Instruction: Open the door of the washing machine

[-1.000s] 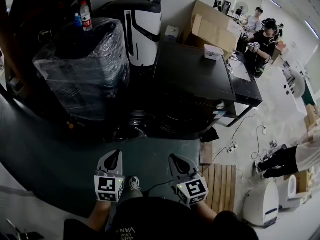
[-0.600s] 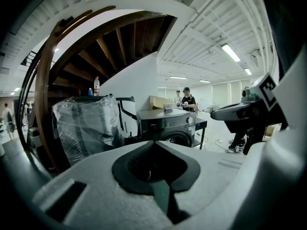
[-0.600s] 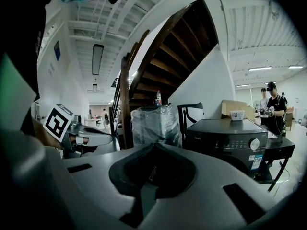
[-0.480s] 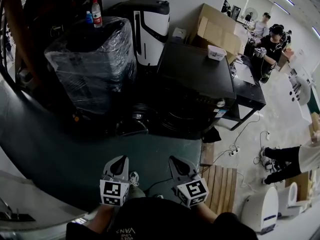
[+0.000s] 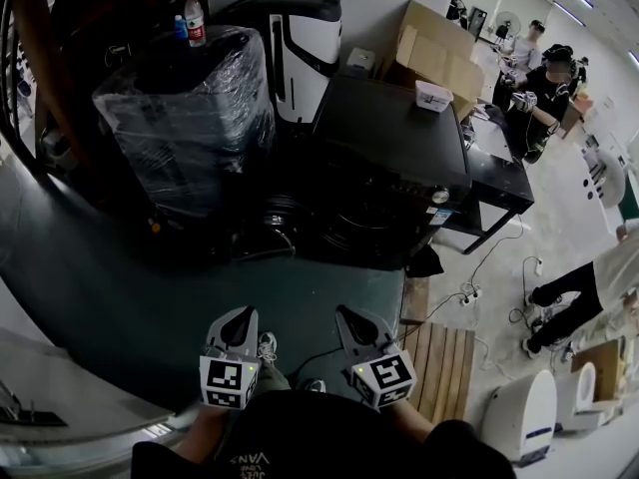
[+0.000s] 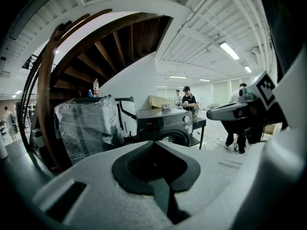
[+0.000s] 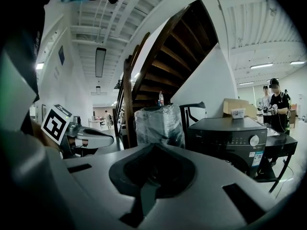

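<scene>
Head view: left gripper [image 5: 238, 314] and right gripper [image 5: 350, 314], pinched shut and empty, hung low-frame, well short of the washing machine [image 5: 389, 153]; door [image 5: 351, 233] too dark to call, next move unclear.

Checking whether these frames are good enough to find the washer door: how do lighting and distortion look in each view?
Head view: washing machine is dark, its front in deep shadow, door barely readable. Left gripper view: heavy fisheye bend, bright ceiling lights, machine small and distant. Right gripper view: front panel better lit, knob clear, black corners.
</scene>
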The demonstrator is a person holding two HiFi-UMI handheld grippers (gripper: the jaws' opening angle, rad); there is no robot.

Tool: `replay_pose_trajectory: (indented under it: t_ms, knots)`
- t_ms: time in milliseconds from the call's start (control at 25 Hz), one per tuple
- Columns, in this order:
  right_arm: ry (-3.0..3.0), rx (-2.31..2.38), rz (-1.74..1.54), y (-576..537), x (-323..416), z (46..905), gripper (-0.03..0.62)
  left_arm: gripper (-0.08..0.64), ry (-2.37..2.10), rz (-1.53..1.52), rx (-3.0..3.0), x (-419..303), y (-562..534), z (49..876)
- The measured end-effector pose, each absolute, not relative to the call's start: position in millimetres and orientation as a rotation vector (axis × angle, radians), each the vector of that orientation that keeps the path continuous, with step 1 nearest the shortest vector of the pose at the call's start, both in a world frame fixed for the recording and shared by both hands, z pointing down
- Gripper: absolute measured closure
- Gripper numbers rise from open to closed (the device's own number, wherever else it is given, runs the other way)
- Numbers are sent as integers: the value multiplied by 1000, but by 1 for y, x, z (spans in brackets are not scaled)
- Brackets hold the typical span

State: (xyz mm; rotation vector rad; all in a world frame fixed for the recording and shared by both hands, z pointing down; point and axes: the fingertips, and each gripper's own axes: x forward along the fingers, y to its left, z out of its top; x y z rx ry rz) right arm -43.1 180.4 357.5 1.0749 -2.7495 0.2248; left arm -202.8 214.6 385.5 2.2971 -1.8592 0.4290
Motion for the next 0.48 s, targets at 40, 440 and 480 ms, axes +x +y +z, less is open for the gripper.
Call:
replay_pose_trajectory:
  t_ms: [40, 440, 480]
  knots:
    - [-2753, 1072, 225, 181, -42, 358, 589, 541, -1856, 433, 2295, -201, 215, 387]
    - [-2762, 1063, 234, 180, -38, 360, 589, 541, -1830, 467, 2304, -190, 213, 389]
    - [-2755, 1064, 235, 179, -37, 361, 589, 541, -1829, 469, 2304, -190, 212, 389]
